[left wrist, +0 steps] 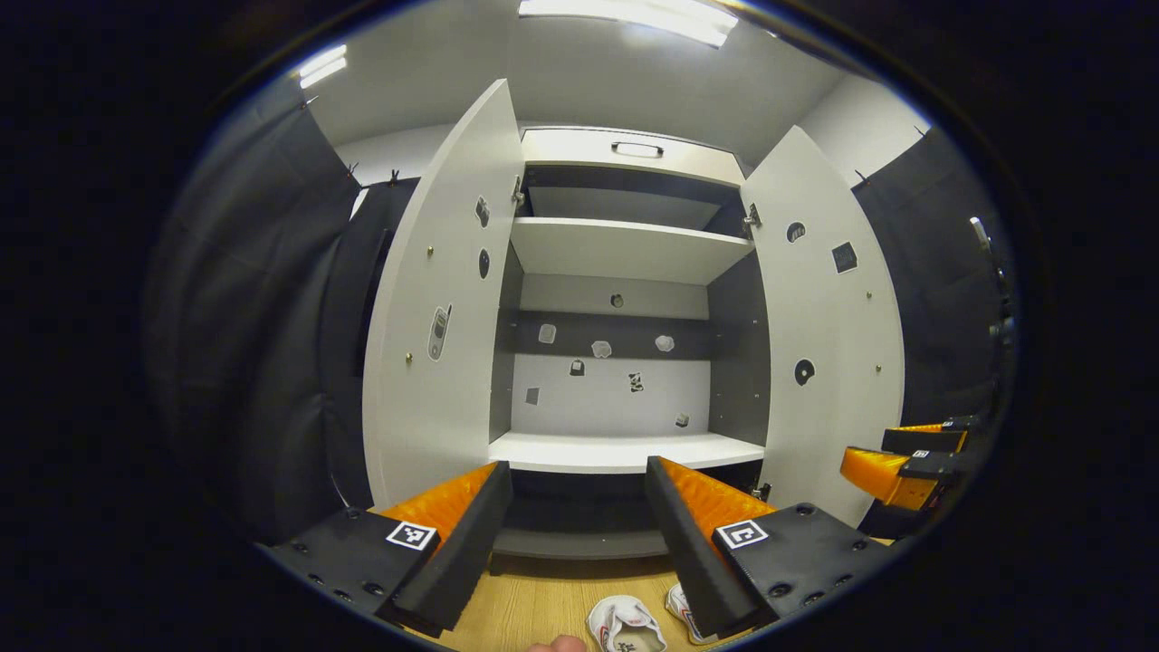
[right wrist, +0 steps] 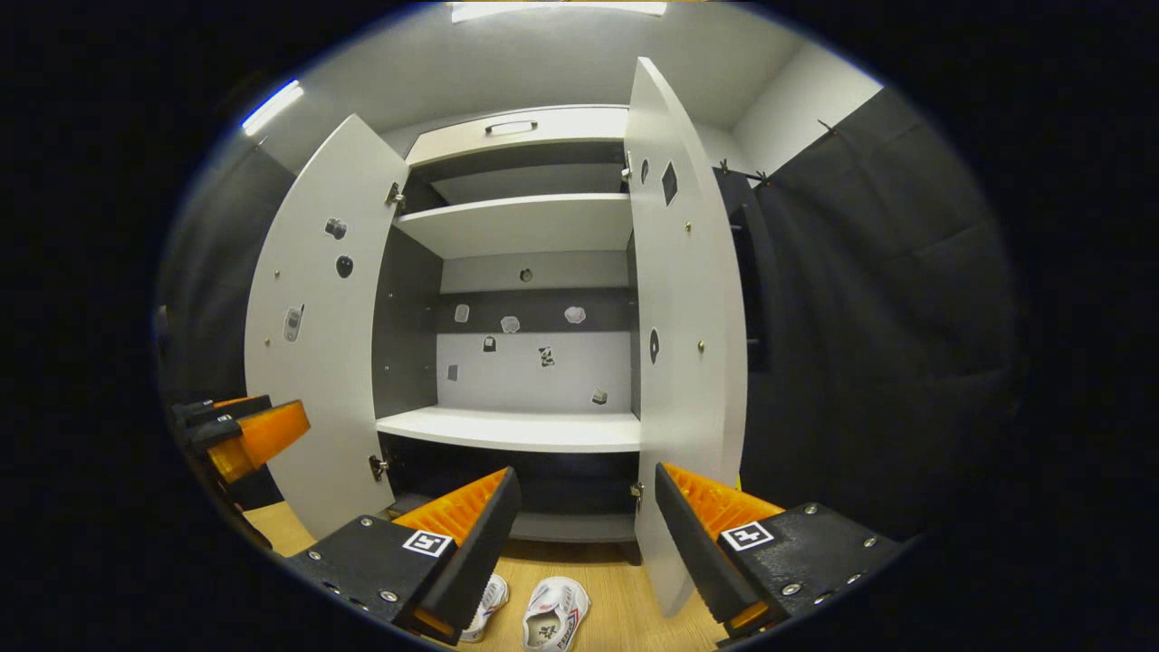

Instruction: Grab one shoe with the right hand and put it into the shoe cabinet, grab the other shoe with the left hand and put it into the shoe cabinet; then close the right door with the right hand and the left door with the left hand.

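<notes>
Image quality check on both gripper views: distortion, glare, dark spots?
Left gripper view: heavy fisheye bowing of the cabinet doors, ceiling light blown out, space under the lowest shelf in shadow, focus sharp. Right gripper view: same bowing on the right door, shoes at the bottom edge stretched but legible, booth wall very dark.

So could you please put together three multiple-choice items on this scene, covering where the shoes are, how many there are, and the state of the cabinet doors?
1. Where are the shoes?
A. on the middle shelf
B. on the floor before the cabinet
C. in a gripper

2. How many shoes show?
A. one
B. two
C. four

3. How do the doors stand?
A. both open
B. both shut
C. left door shut

Key: 1 B, they lie on the wood floor; 2 B, a pair lies side by side; 3 A, left door and right door swing outward, baring the shelves.
</notes>
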Motion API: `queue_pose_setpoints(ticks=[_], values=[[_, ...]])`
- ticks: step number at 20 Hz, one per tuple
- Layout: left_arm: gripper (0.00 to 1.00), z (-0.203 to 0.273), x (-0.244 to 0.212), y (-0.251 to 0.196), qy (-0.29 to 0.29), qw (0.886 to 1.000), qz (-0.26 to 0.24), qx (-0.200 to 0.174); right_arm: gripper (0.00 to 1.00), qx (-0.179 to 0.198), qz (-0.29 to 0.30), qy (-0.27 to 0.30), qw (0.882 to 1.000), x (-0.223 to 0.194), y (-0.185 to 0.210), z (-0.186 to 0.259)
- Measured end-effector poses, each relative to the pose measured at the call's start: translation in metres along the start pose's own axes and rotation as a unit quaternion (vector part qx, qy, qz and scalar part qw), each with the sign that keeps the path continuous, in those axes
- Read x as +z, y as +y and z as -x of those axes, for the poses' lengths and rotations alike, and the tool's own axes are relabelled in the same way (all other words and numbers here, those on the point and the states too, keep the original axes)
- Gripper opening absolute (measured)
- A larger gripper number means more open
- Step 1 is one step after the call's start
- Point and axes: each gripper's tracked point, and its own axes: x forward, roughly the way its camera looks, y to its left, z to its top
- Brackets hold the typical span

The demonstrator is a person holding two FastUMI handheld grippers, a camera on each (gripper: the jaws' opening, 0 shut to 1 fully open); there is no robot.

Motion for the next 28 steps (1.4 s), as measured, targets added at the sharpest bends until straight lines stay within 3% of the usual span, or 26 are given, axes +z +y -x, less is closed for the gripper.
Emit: queue_pose_setpoints(ticks=[3,6,10,13,18,22,24,28], values=[[0.96,0.002,-0.001,0.001,0.001,1.000,0.001,0.002,0.92,0.014,0.014,0.040,0.999,-0.047,0.010,-0.013],[0.96,0.006,-0.002,0.003,0.002,1.000,0.005,0.003,0.92,0.021,0.034,0.104,0.994,-0.120,0.014,-0.025],[0.96,0.010,-0.004,0.008,0.005,1.000,0.002,0.007,0.93,0.031,0.019,0.223,0.974,-0.230,0.021,-0.025],[0.96,0.012,-0.008,0.013,0.012,1.000,0.002,0.012,0.93,0.023,0.034,0.277,0.960,-0.280,0.013,-0.019],[0.96,0.014,-0.014,0.019,0.022,1.000,0.004,0.020,0.93,0.013,0.079,0.319,0.944,-0.332,0.005,-0.028],[0.96,0.013,-0.016,0.020,0.027,0.999,0.000,0.023,0.90,0.009,0.062,0.326,0.943,-0.346,0.002,-0.051],[0.96,0.012,-0.017,0.019,0.029,0.999,0.000,0.023,0.84,0.014,0.047,0.325,0.944,-0.352,0.006,-0.062],[0.96,0.011,-0.019,0.013,0.034,0.999,-0.002,0.020,0.60,0.027,0.034,0.324,0.945,-0.363,0.017,-0.074]])
